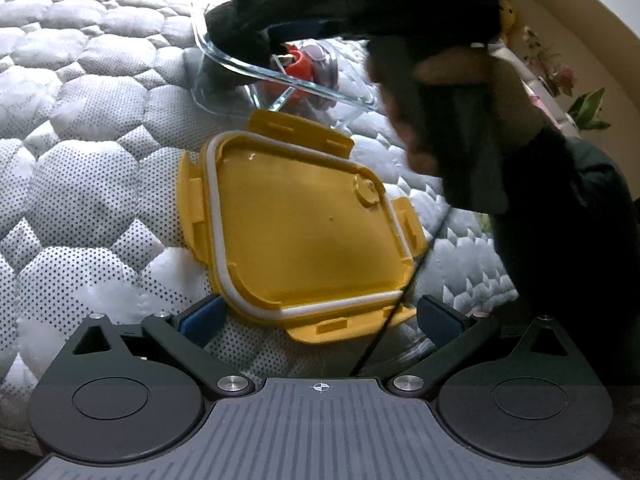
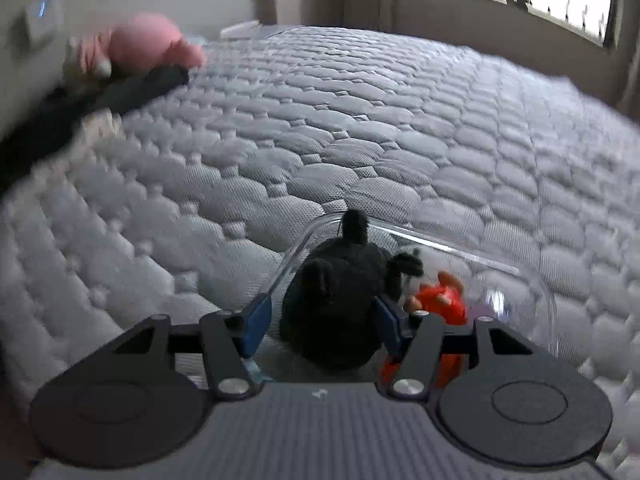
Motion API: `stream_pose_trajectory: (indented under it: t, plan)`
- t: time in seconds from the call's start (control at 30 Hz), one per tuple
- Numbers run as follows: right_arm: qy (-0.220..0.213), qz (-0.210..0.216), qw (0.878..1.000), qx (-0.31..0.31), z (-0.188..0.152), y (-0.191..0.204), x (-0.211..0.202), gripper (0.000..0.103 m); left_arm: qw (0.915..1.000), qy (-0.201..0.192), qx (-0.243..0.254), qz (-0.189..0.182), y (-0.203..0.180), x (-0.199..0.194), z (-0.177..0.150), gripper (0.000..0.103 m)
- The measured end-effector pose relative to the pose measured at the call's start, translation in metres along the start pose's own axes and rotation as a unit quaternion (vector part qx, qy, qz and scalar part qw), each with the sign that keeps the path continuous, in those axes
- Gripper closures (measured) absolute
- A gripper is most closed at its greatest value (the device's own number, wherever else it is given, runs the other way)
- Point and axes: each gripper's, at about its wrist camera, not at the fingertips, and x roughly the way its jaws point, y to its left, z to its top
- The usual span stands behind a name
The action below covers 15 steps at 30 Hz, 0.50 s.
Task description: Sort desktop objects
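The right gripper (image 2: 320, 316) has its jaws parted around a black plush toy (image 2: 340, 292) in the glass container (image 2: 540, 300); the left gripper (image 1: 320, 316), jaws released, hovers over the yellow lid (image 1: 304, 232).

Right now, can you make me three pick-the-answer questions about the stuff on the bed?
1. Where is the black fuzzy toy?
A in the glass box
B on the yellow lid
C on the floor

2. What colour is the lid?
A blue
B yellow
C green

3. How does the lid lie?
A snapped onto the box
B standing on edge
C flat on the mattress, off the box

A: the box's clear wall surrounds the toy.
B: it is yellow with a white seal.
C: it lies beside the open box.
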Motion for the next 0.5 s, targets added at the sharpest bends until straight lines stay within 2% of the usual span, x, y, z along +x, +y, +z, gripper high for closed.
stream_pose_trajectory:
  t: [0.07,0.13,0.23,0.3,0.37,0.5]
  plan:
    - [-0.007,-0.033,0.998,-0.050,-0.003,0.012,0.007,0.047,1.0000,-0.001,-0.003,0.001,0.001,-0.001,-0.001,0.000]
    - [-0.007,-0.035,0.998,-0.045,-0.002,0.014,0.004,0.051,1.0000,-0.003,-0.006,0.001,0.004,-0.001,-0.001,0.000]
    - [-0.002,0.013,1.000,0.022,0.012,-0.008,-0.014,0.055,0.9999,-0.003,-0.013,-0.002,0.007,-0.001,-0.001,0.000]
    - [-0.003,0.052,0.996,0.071,0.021,-0.026,-0.029,0.058,0.9999,-0.002,-0.012,-0.004,0.007,0.001,0.000,0.000]
    - [-0.004,0.091,0.989,0.119,0.029,-0.045,-0.042,0.059,0.9999,-0.001,-0.011,-0.006,0.007,0.003,0.000,0.000]
    - [-0.010,0.159,0.965,0.210,0.031,-0.074,-0.047,0.061,0.9999,0.000,-0.010,-0.008,0.007,0.003,0.000,0.000]
